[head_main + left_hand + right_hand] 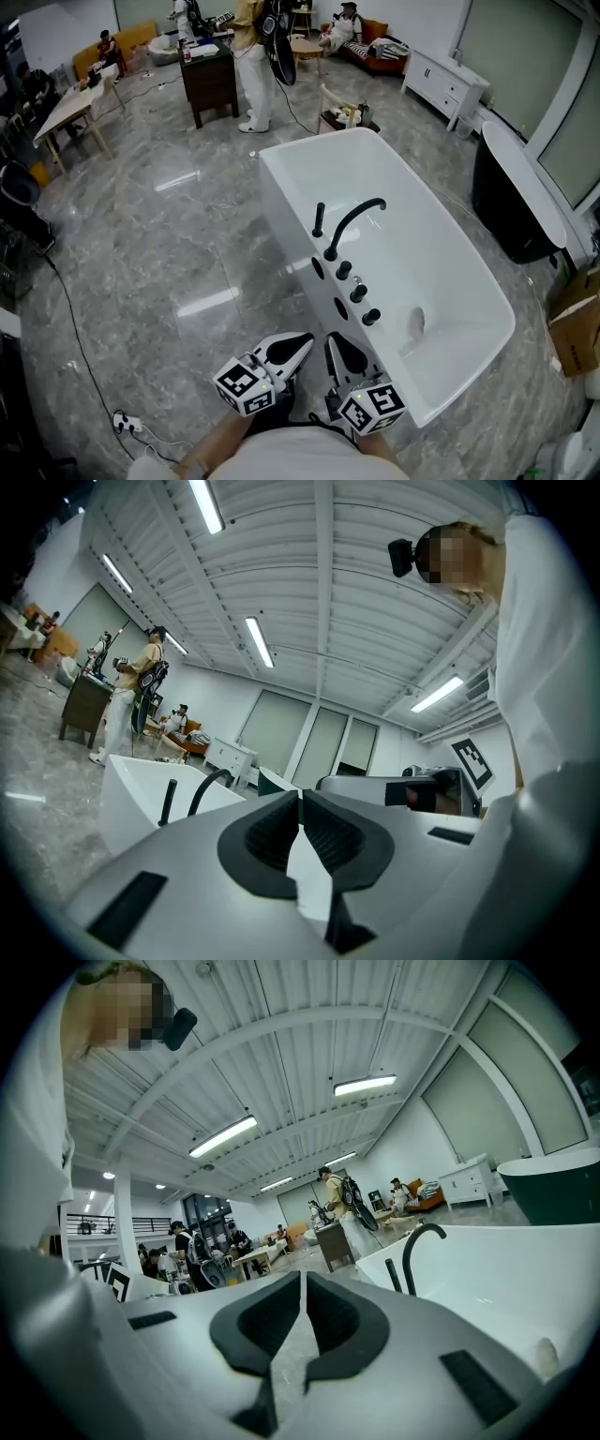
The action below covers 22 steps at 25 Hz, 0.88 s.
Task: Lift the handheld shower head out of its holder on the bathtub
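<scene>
The left hand-held gripper and the right hand-held gripper, both pressed together and empty, hang at the bathtub's near end. They sit well short of the shower head, probably because the reach is not yet made.

The shiny grey marble floor holds a big white bathtub in the middle, a black bathtub at the right edge and a dark wooden cabinet up top.

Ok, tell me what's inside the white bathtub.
The bathtub holds only a bare white basin with one round metal fitting; the black spout arches over it. The inner wall below the tap ledge is hidden.
</scene>
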Motion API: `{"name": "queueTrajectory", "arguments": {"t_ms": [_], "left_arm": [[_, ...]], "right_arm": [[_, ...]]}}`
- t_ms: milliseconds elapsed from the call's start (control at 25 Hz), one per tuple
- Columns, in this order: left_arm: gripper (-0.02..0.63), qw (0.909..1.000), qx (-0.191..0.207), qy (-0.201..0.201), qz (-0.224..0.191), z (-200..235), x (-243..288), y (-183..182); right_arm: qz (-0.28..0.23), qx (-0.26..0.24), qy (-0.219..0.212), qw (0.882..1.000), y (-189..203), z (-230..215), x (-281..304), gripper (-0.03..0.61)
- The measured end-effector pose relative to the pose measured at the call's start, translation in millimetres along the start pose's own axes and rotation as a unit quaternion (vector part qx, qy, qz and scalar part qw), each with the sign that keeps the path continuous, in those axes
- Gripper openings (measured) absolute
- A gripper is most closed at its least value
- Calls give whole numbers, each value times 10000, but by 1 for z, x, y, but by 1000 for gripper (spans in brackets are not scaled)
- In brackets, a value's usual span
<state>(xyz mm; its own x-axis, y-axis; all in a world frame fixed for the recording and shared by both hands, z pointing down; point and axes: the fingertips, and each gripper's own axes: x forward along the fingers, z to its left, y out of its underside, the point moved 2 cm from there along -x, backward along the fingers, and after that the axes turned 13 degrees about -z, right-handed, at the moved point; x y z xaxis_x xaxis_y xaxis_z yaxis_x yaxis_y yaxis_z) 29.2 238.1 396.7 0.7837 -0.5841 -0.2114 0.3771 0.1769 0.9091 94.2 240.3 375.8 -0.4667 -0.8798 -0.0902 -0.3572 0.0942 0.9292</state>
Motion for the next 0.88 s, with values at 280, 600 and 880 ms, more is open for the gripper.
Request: {"name": "queueTrajectory", "arguments": {"t_ms": [280,600,880], "left_arm": [[20,10000,-49,74,-6,33,12,-6],[20,9998,-61,178,-39,67,27,-16],[20,9994,-89,321,-40,91,39,-22]], "right_arm": [[32,-30,70,10000,5,-11,33,20],[6,-32,125,9999,8,-21,69,20],[-47,-30,217,9997,10,-30,97,20]]}}
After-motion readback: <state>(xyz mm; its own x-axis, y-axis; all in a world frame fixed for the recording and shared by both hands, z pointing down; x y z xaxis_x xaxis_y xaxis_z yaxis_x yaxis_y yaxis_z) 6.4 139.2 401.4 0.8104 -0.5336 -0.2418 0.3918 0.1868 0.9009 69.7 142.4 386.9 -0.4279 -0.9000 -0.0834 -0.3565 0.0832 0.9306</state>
